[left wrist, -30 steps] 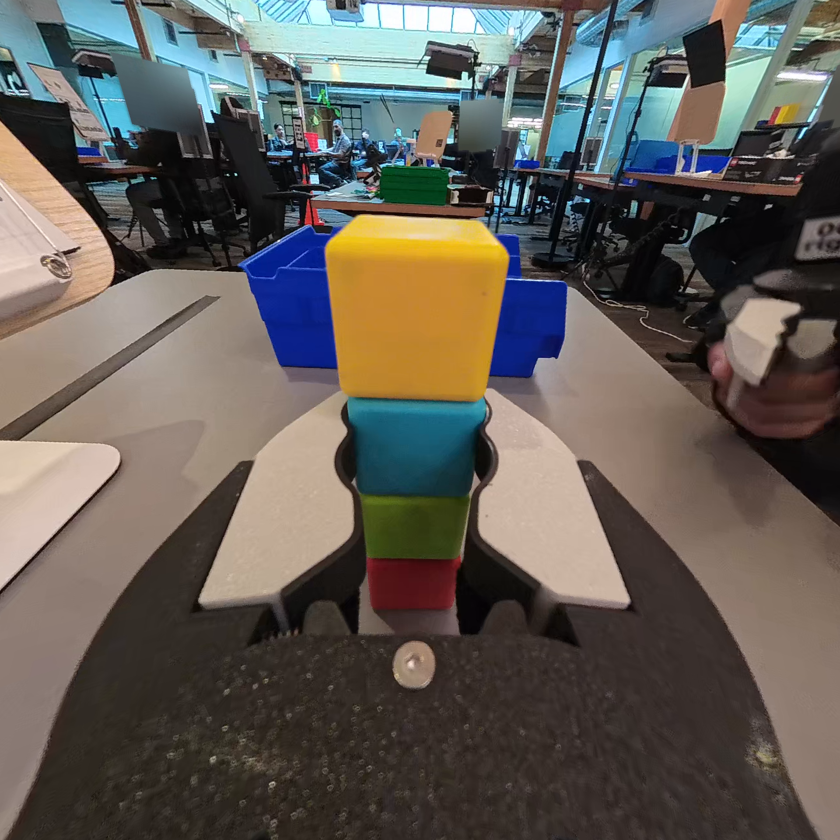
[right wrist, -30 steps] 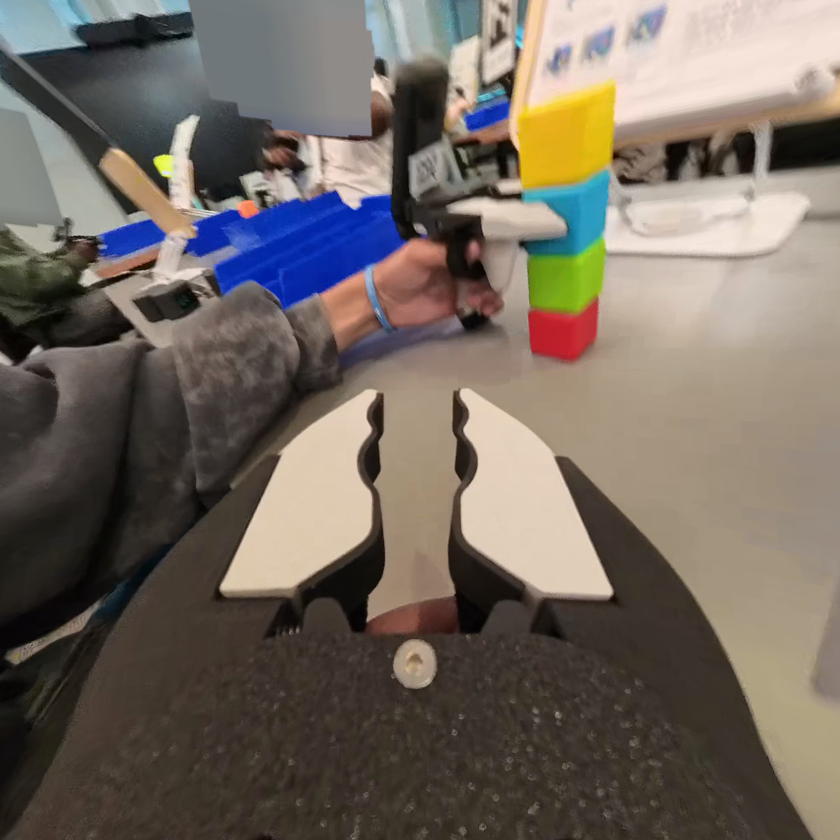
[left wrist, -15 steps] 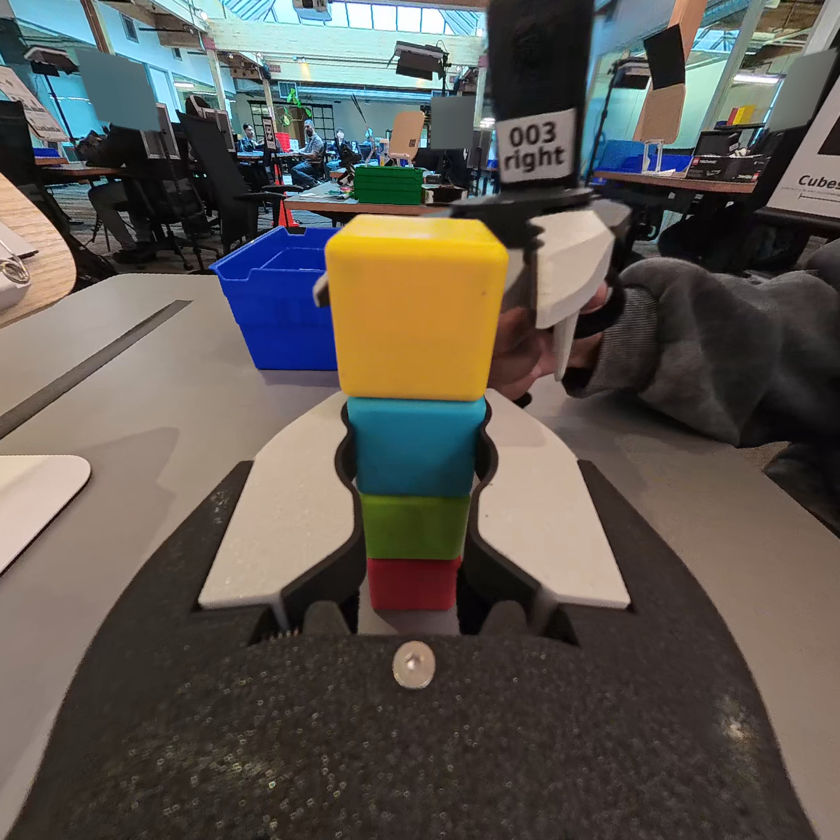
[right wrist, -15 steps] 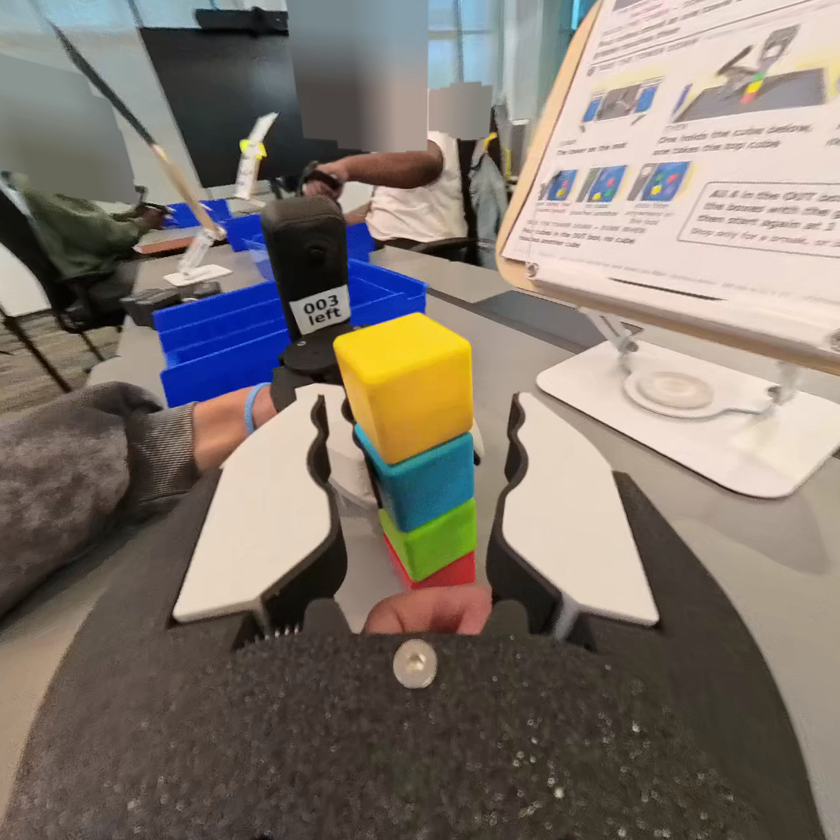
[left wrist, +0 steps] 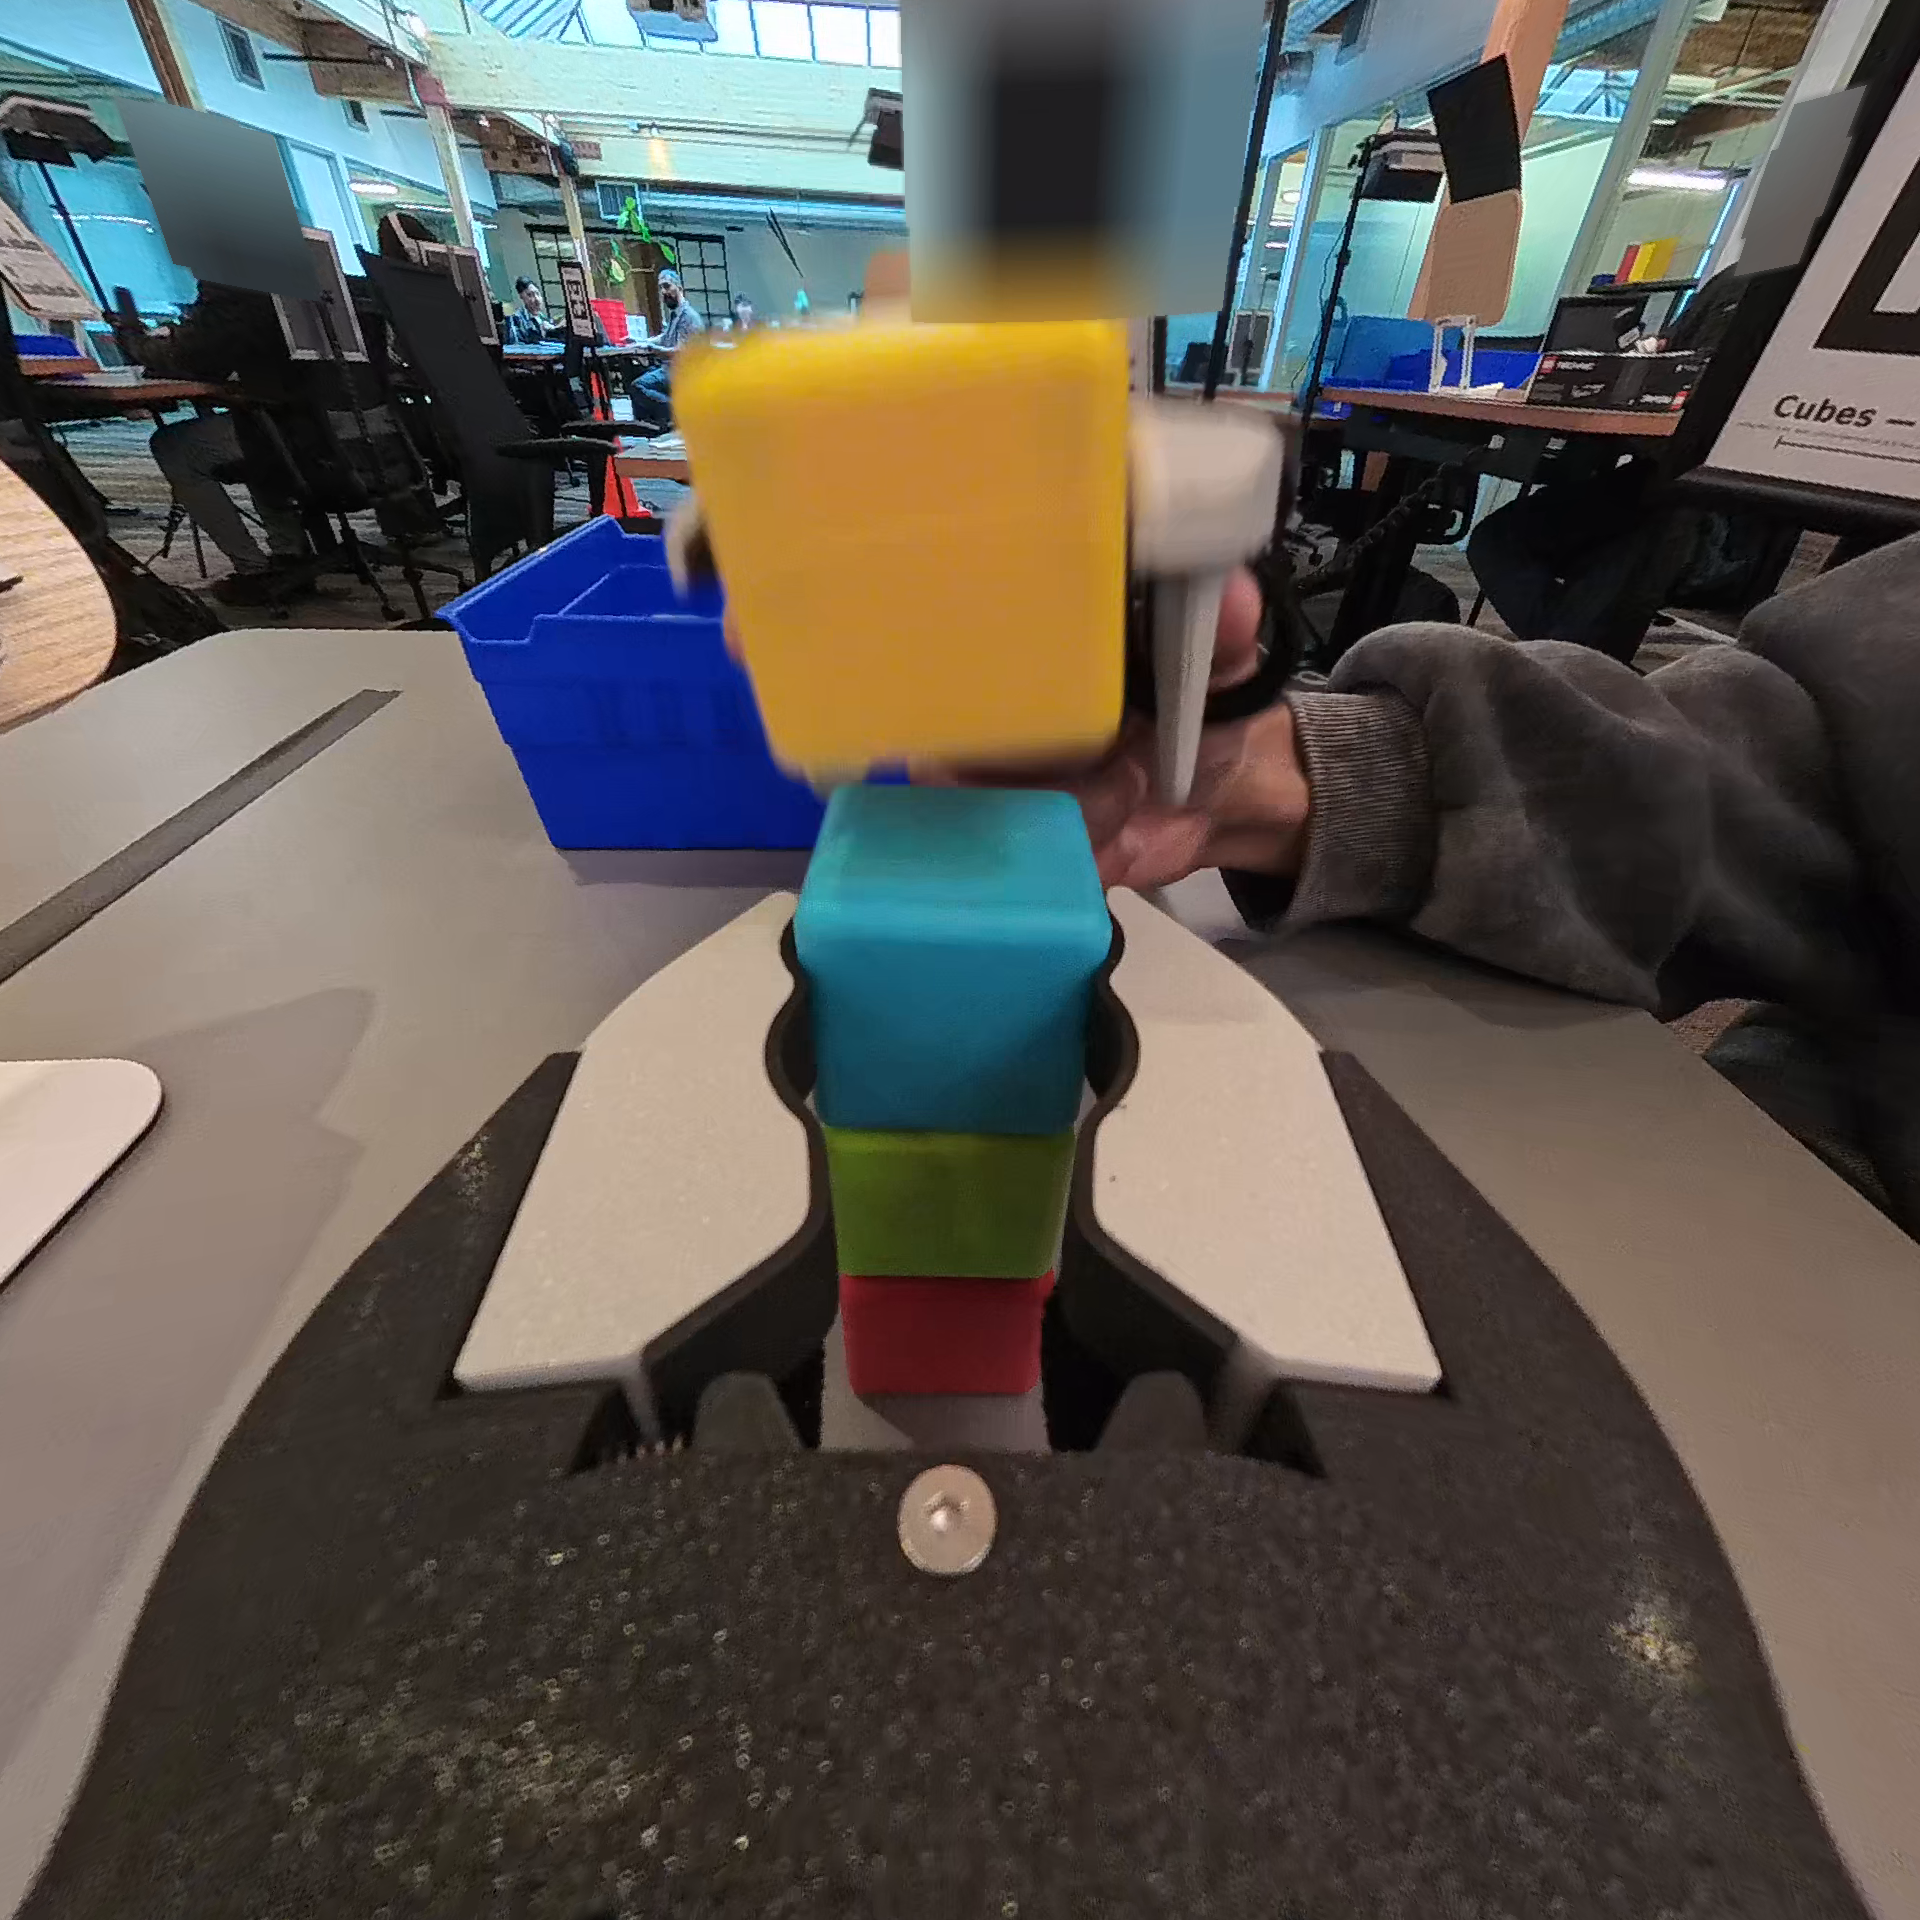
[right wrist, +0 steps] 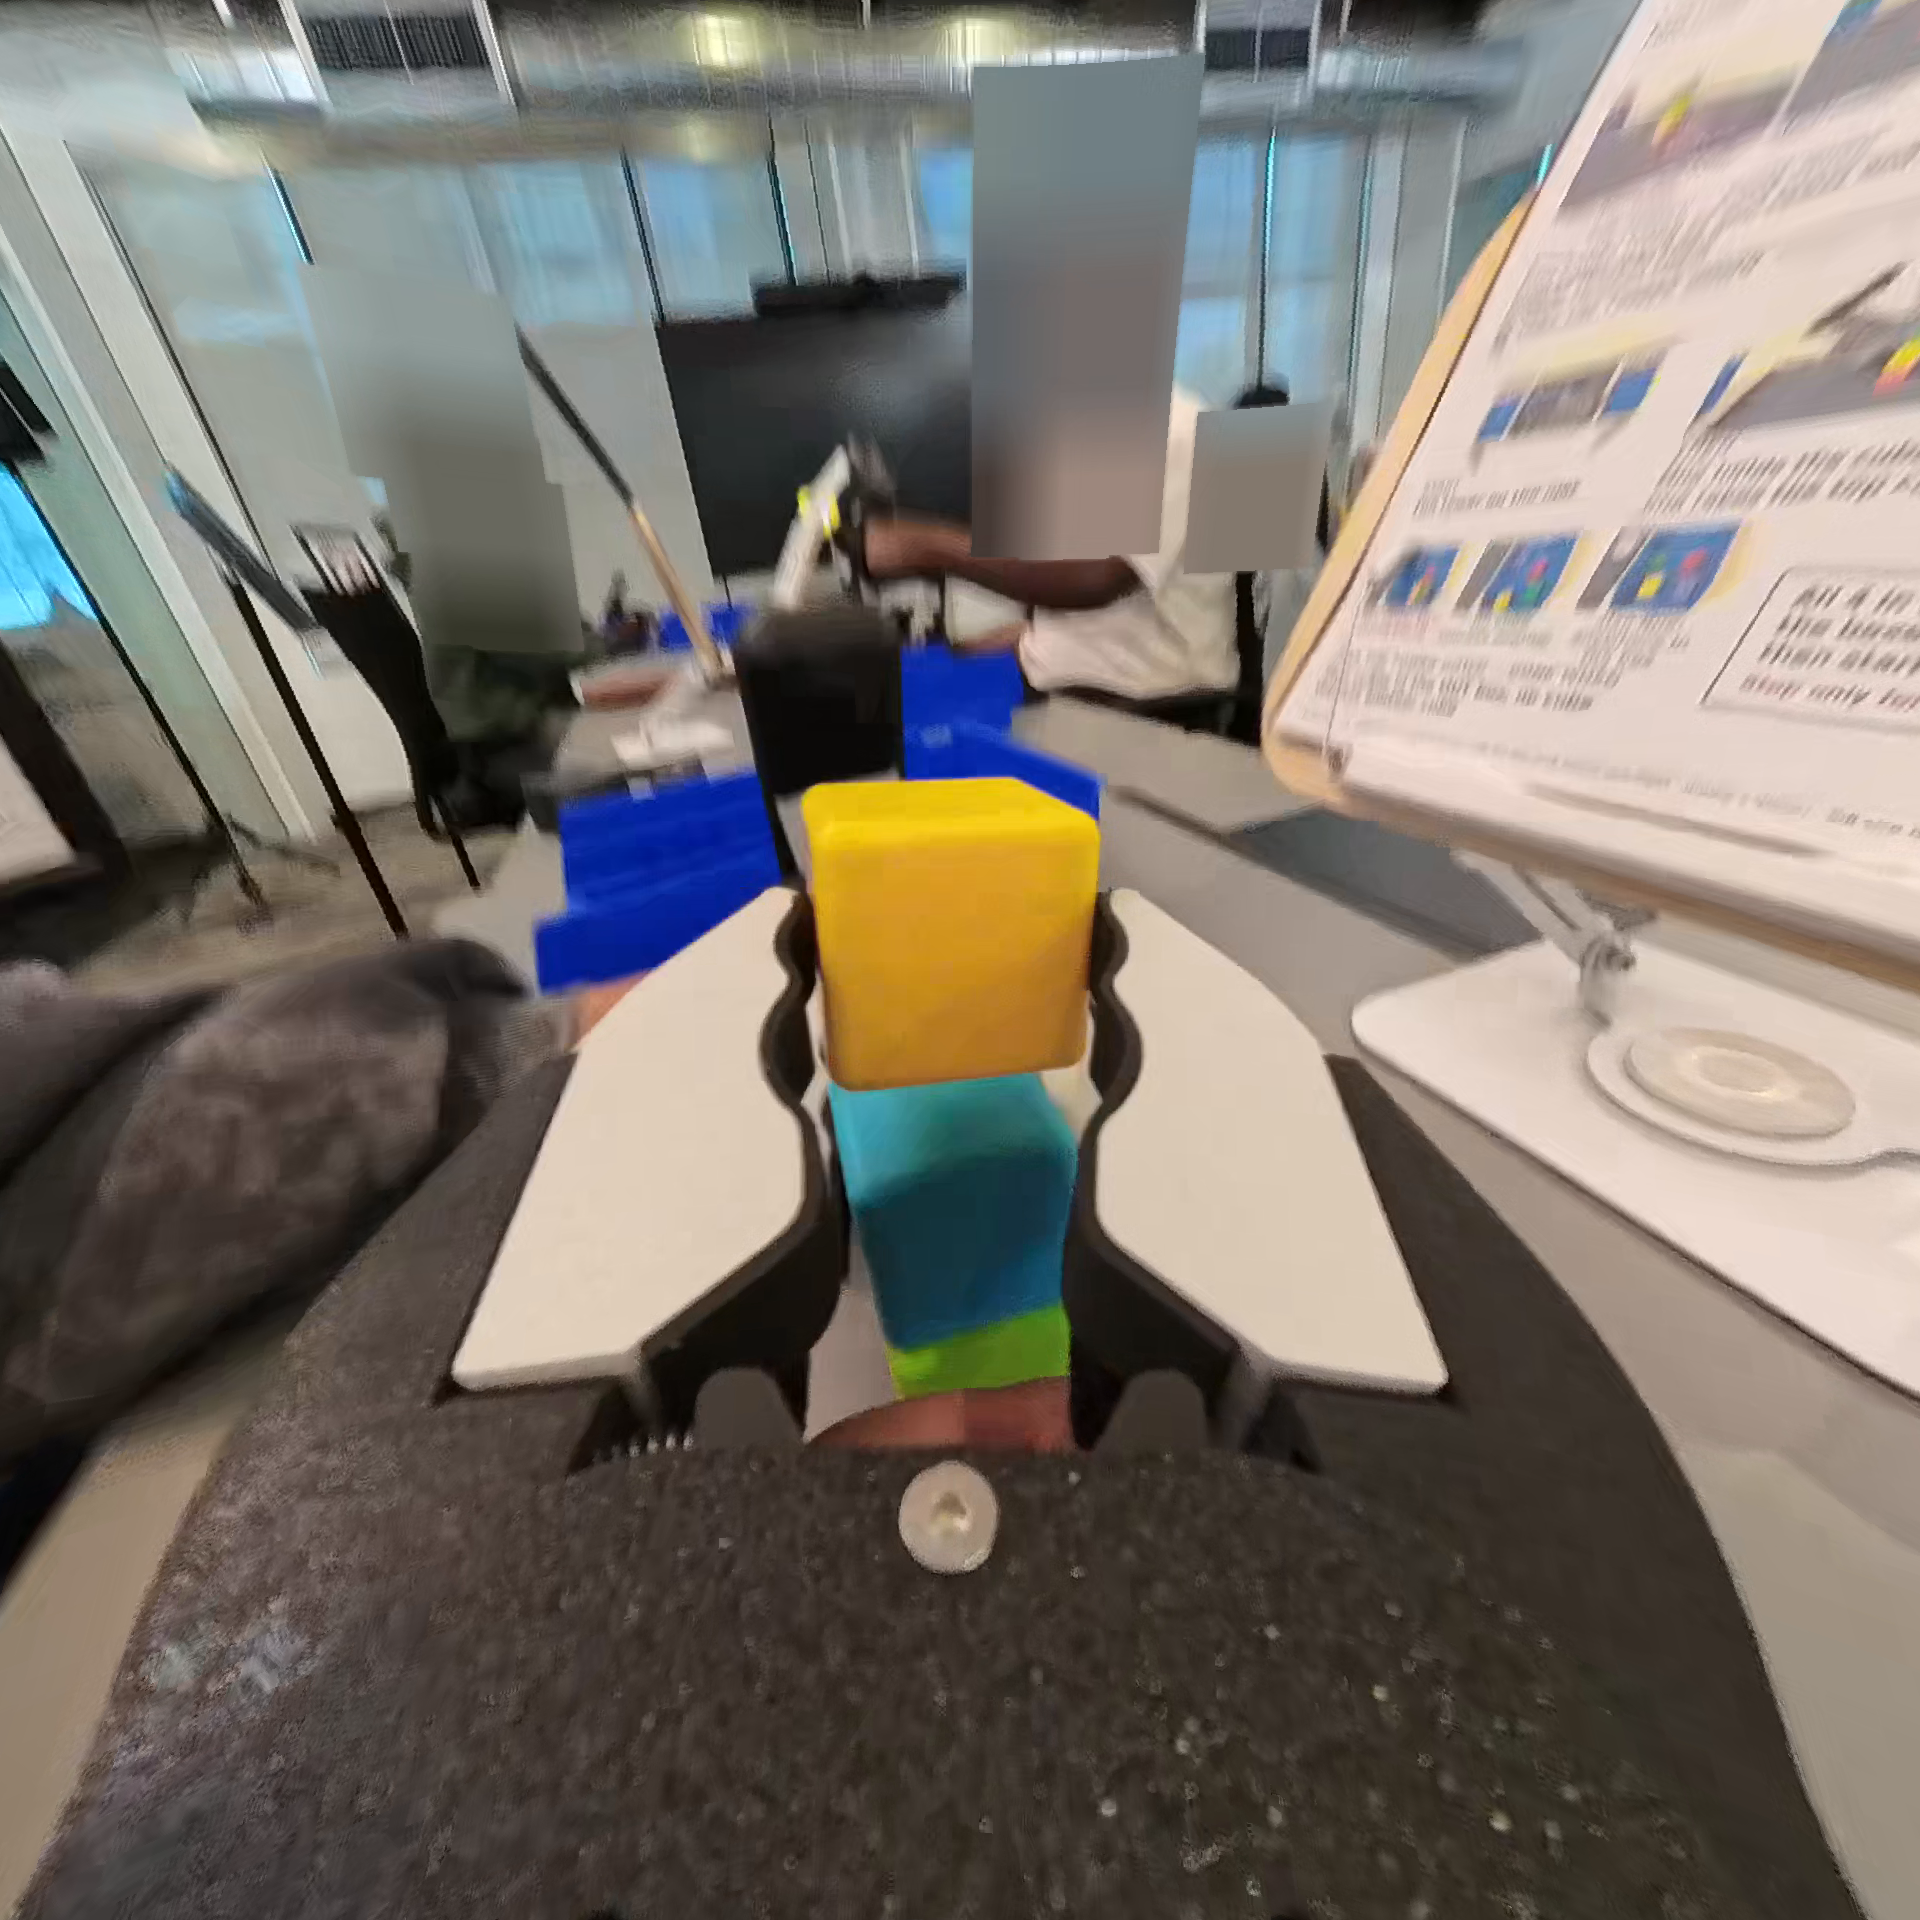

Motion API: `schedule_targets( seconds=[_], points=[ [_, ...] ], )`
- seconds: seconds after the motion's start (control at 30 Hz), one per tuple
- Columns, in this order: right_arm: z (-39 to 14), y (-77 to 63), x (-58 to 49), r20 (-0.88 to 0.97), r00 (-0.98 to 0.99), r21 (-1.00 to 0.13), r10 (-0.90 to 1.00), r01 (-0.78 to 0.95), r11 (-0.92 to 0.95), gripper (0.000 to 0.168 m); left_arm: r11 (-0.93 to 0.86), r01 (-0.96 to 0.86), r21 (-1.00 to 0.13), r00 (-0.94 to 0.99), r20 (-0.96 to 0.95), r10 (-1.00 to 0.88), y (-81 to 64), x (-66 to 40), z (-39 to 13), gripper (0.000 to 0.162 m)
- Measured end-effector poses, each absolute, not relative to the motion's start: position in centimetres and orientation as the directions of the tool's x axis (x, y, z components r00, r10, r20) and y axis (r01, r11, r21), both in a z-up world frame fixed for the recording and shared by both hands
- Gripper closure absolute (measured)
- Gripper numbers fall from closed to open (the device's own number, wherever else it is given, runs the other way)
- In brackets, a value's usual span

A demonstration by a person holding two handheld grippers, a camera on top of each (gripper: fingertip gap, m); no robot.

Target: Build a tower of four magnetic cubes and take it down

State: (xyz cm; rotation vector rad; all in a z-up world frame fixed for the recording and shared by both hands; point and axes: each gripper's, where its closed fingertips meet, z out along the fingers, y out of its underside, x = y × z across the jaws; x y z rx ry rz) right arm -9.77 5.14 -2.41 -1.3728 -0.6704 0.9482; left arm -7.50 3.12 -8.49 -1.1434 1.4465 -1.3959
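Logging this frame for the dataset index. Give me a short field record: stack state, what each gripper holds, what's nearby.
stack: blue cube on green cube on red cube, upright on the grey table
yellow cube: tilted, apparently lifting off the blue cube
left gripper: shut on the blue cube
right gripper: shut on the yellow cube
nearby: blue bin behind the stack; instruction board on a white stand
stage: take-down, top cube first

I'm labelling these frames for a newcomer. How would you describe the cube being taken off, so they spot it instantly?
On the grey table, before the blue plastic bin, stands a stack of coloured cubes. The yellow plastic cube sits topmost, between the right gripper fingers. Unlike the others, it is tilted and lifting off the teal cube.
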Motion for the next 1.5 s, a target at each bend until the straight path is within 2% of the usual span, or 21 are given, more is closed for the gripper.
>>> schedule_targets(
  seconds=[0.07,0.2,0.37,0.5,0.63,0.83,0.93,1.03,1.17,1.23,1.4,1.5],
  points=[
    [0.1,4.8,-8.6,-0.156,0.48,-0.963,0.863,-0.268,-0.025,0.117,-0.018,-0.073,-0.997,-0.265,0.037,-0.963,3.1,-7.5,-8.5,0.113],
    [3.9,2.6,-7.3,-0.09,0.571,-0.964,0.816,-0.255,0.072,0.117,-0.022,-0.073,-0.997,-0.265,0.041,-0.963,3.1,-7.5,-8.5,0.113],
    [9.6,-0.4,-1.8,0.034,0.796,-0.983,0.604,-0.083,0.165,0.118,-0.025,-0.074,-0.997,-0.26,0.044,-0.965,3.2,-7.4,-8.5,0.113],
    [11.9,-0.6,7.5,0.141,0.939,-0.99,0.314,0.139,0.029,0.117,-0.026,-0.075,-0.997,-0.257,0.044,-0.965,3.2,-7.4,-8.5,0.113],
    [8.1,0.9,17.0,0.207,0.967,-0.91,0.152,0.247,-0.332,0.118,-0.026,-0.075,-0.997,-0.252,0.044,-0.967,3.2,-7.4,-8.5,0.113],
    [-4.9,-0.8,23.7,0.217,0.955,-0.573,0.201,0.292,-0.766,0.117,-0.03,-0.08,-0.996,-0.254,0.049,-0.966,3.1,-7.3,-8.5,0.113],
    [-10.5,-1.8,24.8,0.216,0.963,-0.398,0.164,0.24,-0.886,0.117,-0.028,-0.079,-0.996,-0.25,0.047,-0.967,3.1,-7.3,-8.5,0.113],
    [-13.8,-2.6,26.5,0.312,0.942,-0.252,0.126,0.209,-0.945,0.117,-0.023,-0.08,-0.997,-0.245,0.042,-0.969,3.0,-7.3,-8.5,0.113],
    [-16.5,-4.3,26.4,0.277,0.955,-0.118,0.108,0.146,-0.982,0.117,-0.023,-0.081,-0.996,-0.246,0.043,-0.968,3.0,-7.3,-8.5,0.113],
    [-17.1,-4.6,26.1,0.255,0.961,-0.108,0.108,0.139,-0.984,0.117,-0.022,-0.081,-0.996,-0.246,0.041,-0.968,3.0,-7.3,-8.5,0.113],
    [-16.9,-4.3,26.5,0.279,0.958,-0.173,0.066,0.117,-0.978,0.118,-0.02,-0.079,-0.997,-0.225,0.038,-0.974,3.2,-7.1,-8.5,0.113],
    [-15.5,-3.8,25.9,0.305,0.951,-0.275,0.06,0.149,-0.95,0.093,-0.013,-0.079,-0.997,-0.215,0.029,-0.976,3.2,-7.1,-8.5,0.113]
  ],
)
